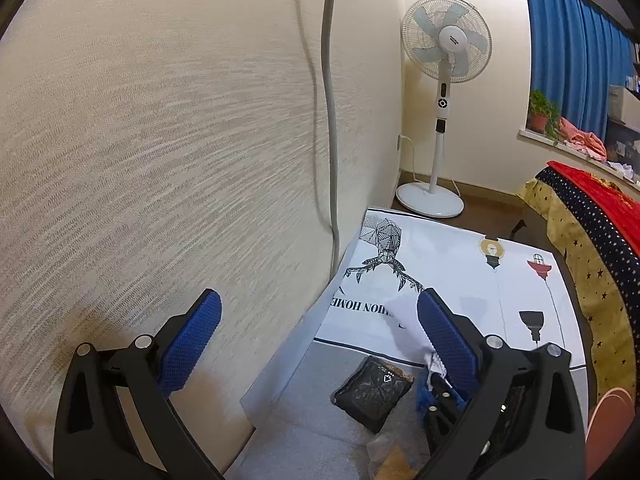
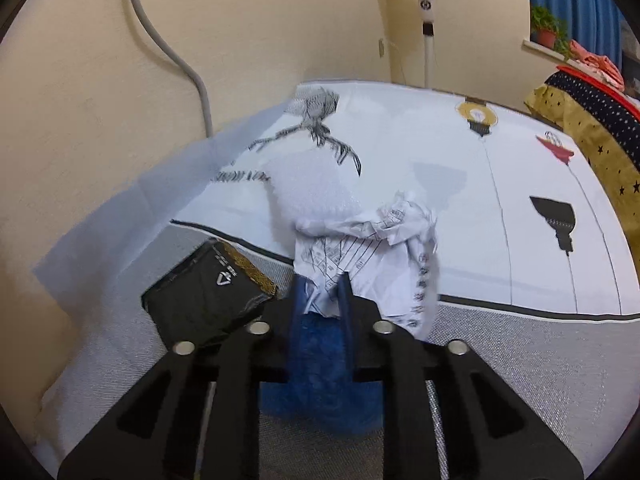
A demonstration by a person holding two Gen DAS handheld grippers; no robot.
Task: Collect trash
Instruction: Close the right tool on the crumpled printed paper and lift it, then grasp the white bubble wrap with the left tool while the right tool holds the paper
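A white printed cloth with line drawings of a bird and lamps point(image 2: 460, 216) covers the surface, with a grey woven mat point(image 2: 520, 360) at its near edge. On the mat lies a flat black foil packet with a gold-patterned strip point(image 2: 208, 300), just beside the right gripper point(image 2: 324, 296), whose blue-padded jaws are pressed together on the lower corner of a crumpled white sheet of printed paper point(image 2: 376, 240); most of the sheet hangs free above the cloth. The left gripper point(image 1: 320, 340) is held off to the wall side, jaws spread wide and empty. The pinch catches only a small edge, so I judge the paper could tear or slip out in a quick swing, and the black packet is not yet collected.
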